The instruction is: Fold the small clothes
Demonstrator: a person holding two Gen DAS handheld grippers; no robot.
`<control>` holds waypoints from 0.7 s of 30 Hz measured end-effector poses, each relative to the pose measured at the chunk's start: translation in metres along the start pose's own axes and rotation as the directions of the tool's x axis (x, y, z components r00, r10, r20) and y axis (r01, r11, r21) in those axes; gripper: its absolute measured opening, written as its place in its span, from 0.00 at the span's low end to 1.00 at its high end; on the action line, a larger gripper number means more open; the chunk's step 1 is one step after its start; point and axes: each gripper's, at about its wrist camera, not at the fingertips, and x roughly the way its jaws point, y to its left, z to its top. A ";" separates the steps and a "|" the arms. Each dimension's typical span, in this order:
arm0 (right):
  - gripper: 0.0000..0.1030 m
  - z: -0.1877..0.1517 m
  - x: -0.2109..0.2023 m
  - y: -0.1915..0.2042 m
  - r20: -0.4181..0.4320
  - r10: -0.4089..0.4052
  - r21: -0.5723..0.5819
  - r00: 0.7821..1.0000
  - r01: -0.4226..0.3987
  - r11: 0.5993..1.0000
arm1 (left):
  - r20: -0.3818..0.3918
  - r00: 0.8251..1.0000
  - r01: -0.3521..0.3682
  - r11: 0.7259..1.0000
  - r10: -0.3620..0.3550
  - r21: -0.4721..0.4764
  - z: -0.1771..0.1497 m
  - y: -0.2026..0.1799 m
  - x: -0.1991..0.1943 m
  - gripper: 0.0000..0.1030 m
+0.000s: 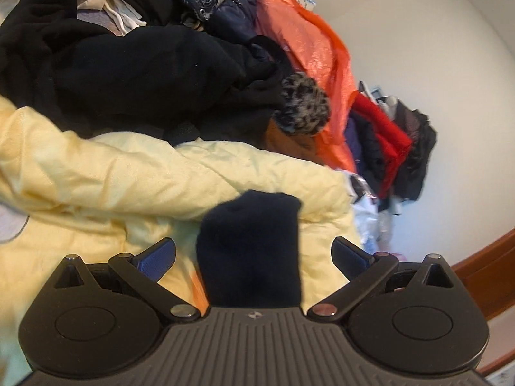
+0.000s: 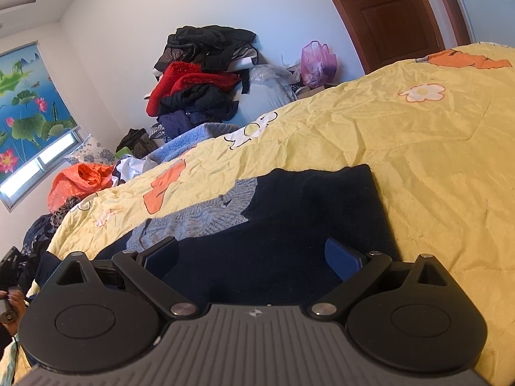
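A dark navy garment with a grey knitted panel (image 2: 206,215) lies flat on the yellow quilt (image 2: 418,148). Its navy part (image 2: 289,225) spreads under and ahead of my right gripper (image 2: 251,259), which stands open just above it with nothing between the fingers. In the left wrist view a narrow navy end of cloth (image 1: 251,244), like a sleeve or cuff, lies on the quilt (image 1: 128,173) between the fingers of my left gripper (image 1: 252,259). That gripper is open and its pads (image 1: 157,260) do not touch the cloth.
A heap of black and dark clothes (image 1: 128,64) rises behind the quilt in the left wrist view, with an orange plastic bag (image 1: 309,48) beside it. Another pile of clothes (image 2: 199,77) leans on the far wall, near a pink bag (image 2: 317,61) and a wooden door (image 2: 396,9). A person's hand (image 2: 13,305) shows at the lower left.
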 end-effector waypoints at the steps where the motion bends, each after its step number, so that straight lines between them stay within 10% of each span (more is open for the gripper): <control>1: 0.95 0.000 0.000 0.000 0.001 0.001 0.001 1.000 -0.001 1.000 | 0.001 1.000 -0.005 1.000 0.005 0.001 0.000 0.001 0.004 1.00; 5: 0.95 0.000 -0.001 -0.002 0.005 0.007 0.012 1.000 -0.007 1.000 | 0.025 0.999 -0.034 0.999 0.033 0.010 -0.004 0.003 0.014 0.86; 7: 0.95 0.000 -0.001 -0.002 0.006 0.010 0.015 1.000 -0.010 1.000 | 0.017 0.998 -0.066 0.997 0.066 0.050 -0.005 0.002 0.019 0.40; 12: 0.97 0.000 -0.001 -0.002 0.006 0.016 0.019 1.000 -0.016 1.000 | 0.055 0.996 -0.079 0.988 0.072 0.134 -0.009 -0.008 0.013 0.12; 21: 0.98 0.000 -0.001 -0.003 0.008 0.030 0.031 1.000 -0.030 0.999 | 0.107 0.993 -0.060 0.979 0.039 0.196 -0.007 -0.041 -0.020 0.09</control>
